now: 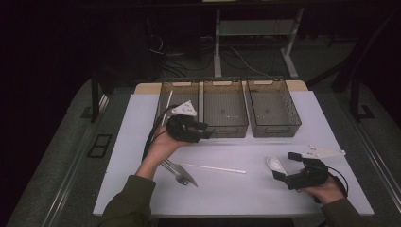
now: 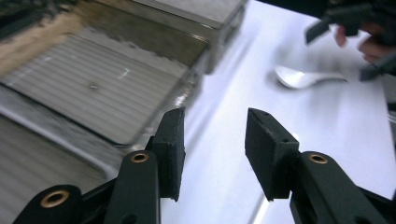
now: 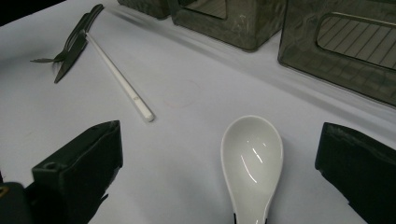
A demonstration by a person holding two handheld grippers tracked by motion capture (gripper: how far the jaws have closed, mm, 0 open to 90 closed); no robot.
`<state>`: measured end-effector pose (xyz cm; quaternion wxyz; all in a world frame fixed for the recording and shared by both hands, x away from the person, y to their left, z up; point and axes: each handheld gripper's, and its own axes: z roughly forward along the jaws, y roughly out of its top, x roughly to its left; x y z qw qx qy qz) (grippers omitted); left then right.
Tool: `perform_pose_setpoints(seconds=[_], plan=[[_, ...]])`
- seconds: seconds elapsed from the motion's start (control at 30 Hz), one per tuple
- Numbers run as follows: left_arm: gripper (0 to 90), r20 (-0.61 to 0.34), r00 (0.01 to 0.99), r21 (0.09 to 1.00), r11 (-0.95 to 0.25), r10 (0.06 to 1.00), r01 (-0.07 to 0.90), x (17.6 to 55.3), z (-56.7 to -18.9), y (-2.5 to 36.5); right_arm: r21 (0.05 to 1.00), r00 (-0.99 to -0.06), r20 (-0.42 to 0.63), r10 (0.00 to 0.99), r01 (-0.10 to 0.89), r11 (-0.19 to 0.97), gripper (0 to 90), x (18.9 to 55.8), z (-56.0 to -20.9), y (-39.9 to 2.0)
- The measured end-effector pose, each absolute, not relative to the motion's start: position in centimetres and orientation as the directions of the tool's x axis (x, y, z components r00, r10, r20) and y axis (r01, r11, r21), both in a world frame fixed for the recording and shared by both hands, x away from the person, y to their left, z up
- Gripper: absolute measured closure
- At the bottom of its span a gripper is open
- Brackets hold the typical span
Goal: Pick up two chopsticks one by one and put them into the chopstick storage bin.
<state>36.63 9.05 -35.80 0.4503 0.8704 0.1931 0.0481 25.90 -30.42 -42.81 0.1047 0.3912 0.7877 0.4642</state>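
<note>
Left fingers [image 2: 212, 154] apart, empty, beside bin [image 1: 224, 109] front edge; right fingers [image 3: 219, 186] wide, flanking spoon [image 3: 252, 163] untouched.

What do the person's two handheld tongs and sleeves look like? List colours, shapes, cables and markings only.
Left tongs: black body, grey three-cornered plate on top, black cable trailing back; in the left gripper view, two blocky black jaws with brass-coloured rivets. Right tongs: same black build, with a pale plate. Both sleeves are olive green.
</note>
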Motion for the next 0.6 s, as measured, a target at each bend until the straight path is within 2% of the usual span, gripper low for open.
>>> perform_pose_setpoints(seconds=[0.43, 0.6], plan=[[54.8, -0.054, 0.966, 0.753, -0.625, 0.252, 0.205, 33.9, -38.9, 7.4, 0.805, -0.714, 0.163, 0.681, 0.495, 0.327, 0.7, 25.8, -43.8, -29.5], [60.0, -0.041, 0.980, 0.713, -0.681, 0.193, 0.164, 33.5, -40.0, 6.4, 0.813, -0.723, 0.153, 0.674, 0.480, 0.329, 0.7, 25.6, -43.7, -29.4]])
